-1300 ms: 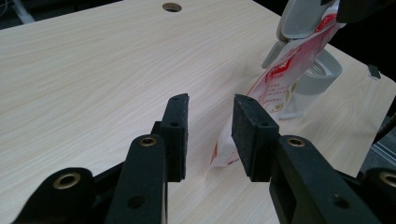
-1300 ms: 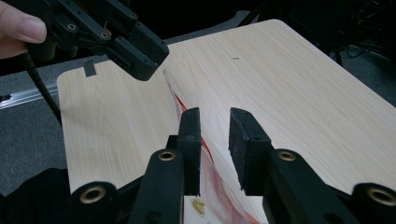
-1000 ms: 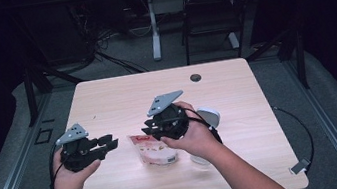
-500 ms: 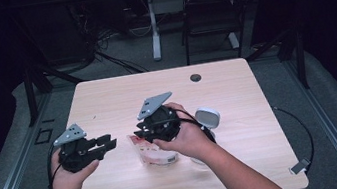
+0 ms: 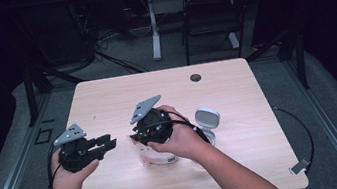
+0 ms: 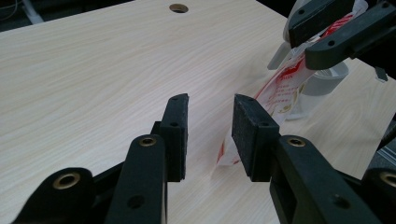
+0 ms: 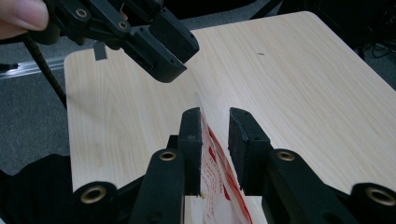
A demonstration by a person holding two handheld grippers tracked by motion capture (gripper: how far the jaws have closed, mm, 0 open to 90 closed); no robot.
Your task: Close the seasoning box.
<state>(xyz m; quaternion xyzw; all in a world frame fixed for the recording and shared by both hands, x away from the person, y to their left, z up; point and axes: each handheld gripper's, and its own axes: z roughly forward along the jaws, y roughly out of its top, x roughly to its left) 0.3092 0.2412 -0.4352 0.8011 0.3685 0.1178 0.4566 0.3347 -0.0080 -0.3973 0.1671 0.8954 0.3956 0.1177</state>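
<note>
You are holding the left gripper [image 5: 105, 145] half open and level; your right gripper [image 5: 135, 140], angled down, has just been closing.

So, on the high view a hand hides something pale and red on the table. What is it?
Observer: A clear plastic packet with red print, standing between the right gripper's fingers, which have just been closing.
Operator: Is it squeezed yet?
Observer: No. It leans on one finger, with a gap to the other.
Operator: And the left gripper?
Observer: The left gripper is open, with nothing between its fingers.
</note>
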